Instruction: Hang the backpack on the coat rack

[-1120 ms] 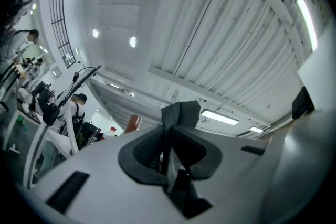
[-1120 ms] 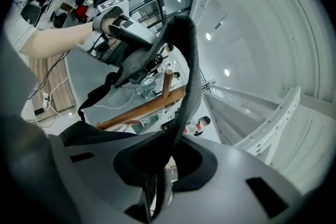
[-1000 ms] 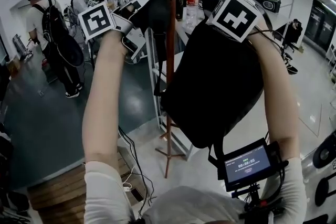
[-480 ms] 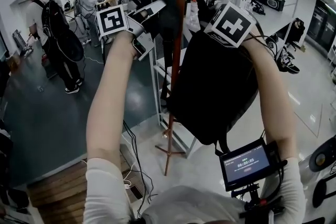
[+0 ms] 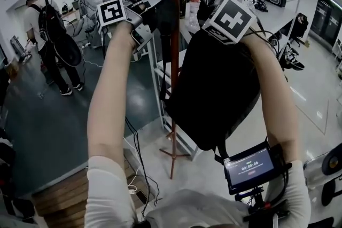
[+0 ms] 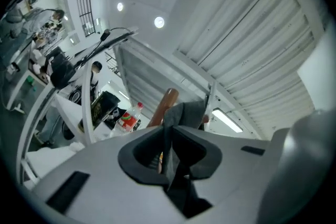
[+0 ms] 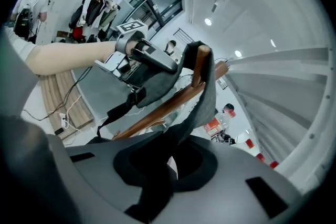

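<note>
On the left, the left claw [image 6: 168,152] is closed tight on a grey strap [image 6: 185,112] of the backpack, the webbing pinched flat between its 2 jaws and running up toward the top of the coat rack [image 5: 174,61]. That wooden pole stands on the floor [image 5: 53,115] in the middle of the head view, between the 2 raised forearms. In the right gripper view the strap lies draped over the pole's top, 1 end going down to each claw. The black backpack [image 5: 219,88] hangs just right of the pole and clear of the floor; whether it touches the pole cannot be told. On the right, the right claw [image 7: 167,162] is clamped shut on the strap's other end. The step in hand looks like seating the strap on the rack. Next, both claws would need to sink together until the pole takes the load, then let go; no peg can be made out, so the strap might slip off the top
</note>
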A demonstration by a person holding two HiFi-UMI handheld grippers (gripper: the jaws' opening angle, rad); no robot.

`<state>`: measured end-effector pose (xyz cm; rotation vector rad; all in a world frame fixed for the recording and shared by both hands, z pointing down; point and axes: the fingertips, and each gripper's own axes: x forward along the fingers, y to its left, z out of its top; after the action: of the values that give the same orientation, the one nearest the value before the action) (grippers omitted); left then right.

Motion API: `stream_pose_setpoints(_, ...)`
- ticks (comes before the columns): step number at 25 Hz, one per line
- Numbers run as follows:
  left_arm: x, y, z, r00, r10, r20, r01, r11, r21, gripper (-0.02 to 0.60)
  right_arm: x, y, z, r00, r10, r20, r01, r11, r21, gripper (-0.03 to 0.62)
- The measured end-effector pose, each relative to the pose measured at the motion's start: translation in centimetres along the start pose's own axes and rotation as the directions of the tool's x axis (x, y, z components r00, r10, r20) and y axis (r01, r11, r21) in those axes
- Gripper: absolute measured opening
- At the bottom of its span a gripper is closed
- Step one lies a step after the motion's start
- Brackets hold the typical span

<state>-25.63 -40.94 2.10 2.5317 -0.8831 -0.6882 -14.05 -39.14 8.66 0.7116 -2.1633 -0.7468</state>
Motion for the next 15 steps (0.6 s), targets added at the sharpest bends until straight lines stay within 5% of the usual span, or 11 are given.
stream_pose_setpoints(6, 2.8, 0.6, -4.9, 0.985, -0.158, -0.075, 0.155, 0.987, -0.041, 0.057, 3.6, 1.2, -2.4, 0.995, 0.092, 0.028, -0.093, 0.995, 0.02, 0.049)
stream_pose_setpoints(10, 2.0, -1.9, -7.6, 0.967, -0.254, -0.012, 0.253, 0.966, -0.048, 0.057, 2.0, 3.2, -2.8, 0.994, 0.05, 0.097, -0.05, 0.999, 0.007, 0.049)
stream_pose_setpoints(15, 0.2, -7.0, -9.6, 0.967, -0.243, 0.071, 0.225, 0.953, 0.201, 0.057, 1.9, 4.8, -3.0, 0.981, -0.113, 0.16, 0.111, 0.994, 0.019, 0.049)
